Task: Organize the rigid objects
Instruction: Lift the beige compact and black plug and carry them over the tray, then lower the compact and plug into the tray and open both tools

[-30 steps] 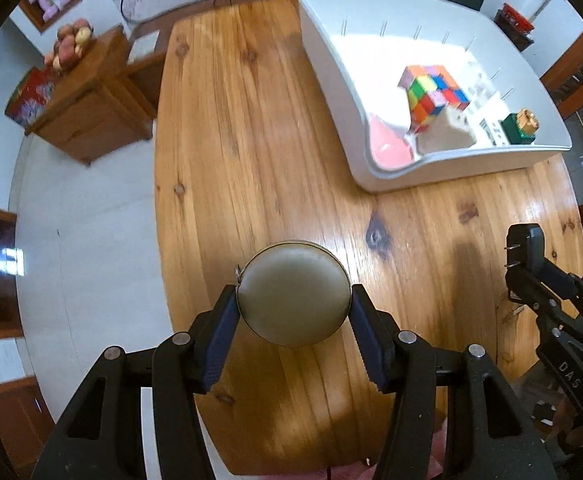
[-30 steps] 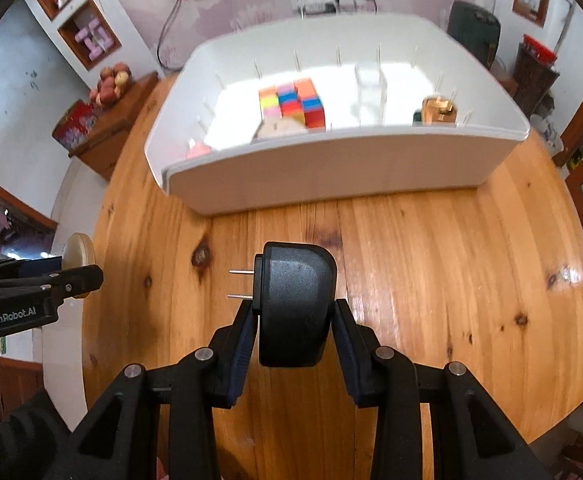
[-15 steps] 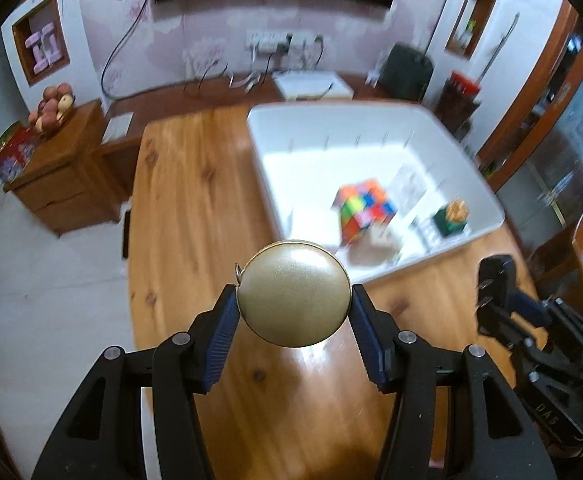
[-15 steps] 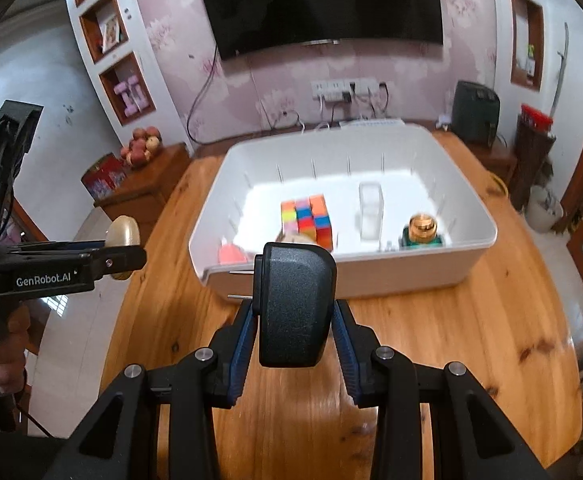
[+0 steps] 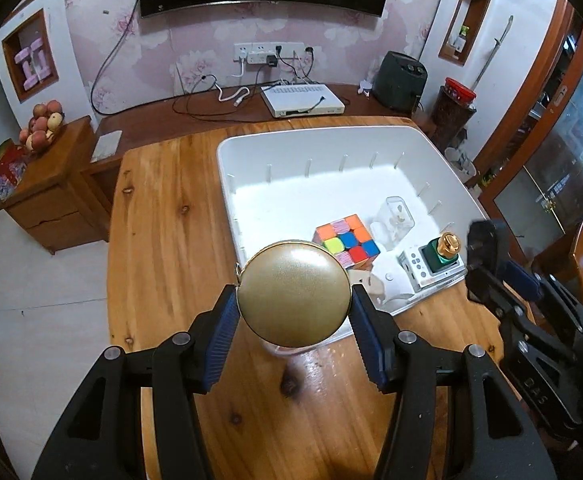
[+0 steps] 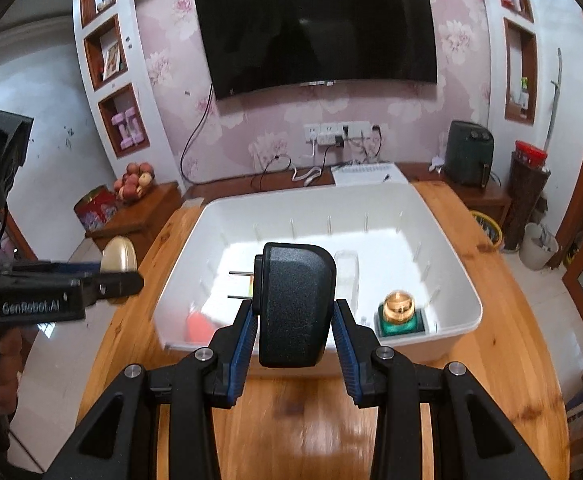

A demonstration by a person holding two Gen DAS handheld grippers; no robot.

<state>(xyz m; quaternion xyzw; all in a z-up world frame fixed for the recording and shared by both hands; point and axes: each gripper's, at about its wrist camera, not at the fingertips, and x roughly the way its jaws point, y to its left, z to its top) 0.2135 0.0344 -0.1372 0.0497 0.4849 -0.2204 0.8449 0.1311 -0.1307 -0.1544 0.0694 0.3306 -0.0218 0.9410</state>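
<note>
The left gripper [image 5: 294,316] has its jaws clamped on the rim of a round gold tin [image 5: 294,294], one blue pad on each side. The right gripper [image 6: 296,330] has its jaws clamped on a black plug adapter [image 6: 294,304], whose two metal pins stick out to the left.

Over the last second both loads have come up off the desk [image 5: 163,240] and both views have tipped from looking down at the bare wood to looking across at the white bin [image 5: 227,184]. The tin now hangs over the bin's near rim; the adapter hangs just short of the near wall, above the desk edge of it.

Inside the bin lie a colourful puzzle cube [image 5: 347,242], a clear plastic box [image 5: 395,216], a white remote [image 5: 419,266] and a green bottle with a gold cap [image 6: 398,314], all crowded toward the near side. A pink thing shows at the near left corner in the right wrist view.

This reads as the carry stage of two pieces at once, lift done and release not yet. The open floor at the far side of the bin looks like the safer spot to drop them.
</note>
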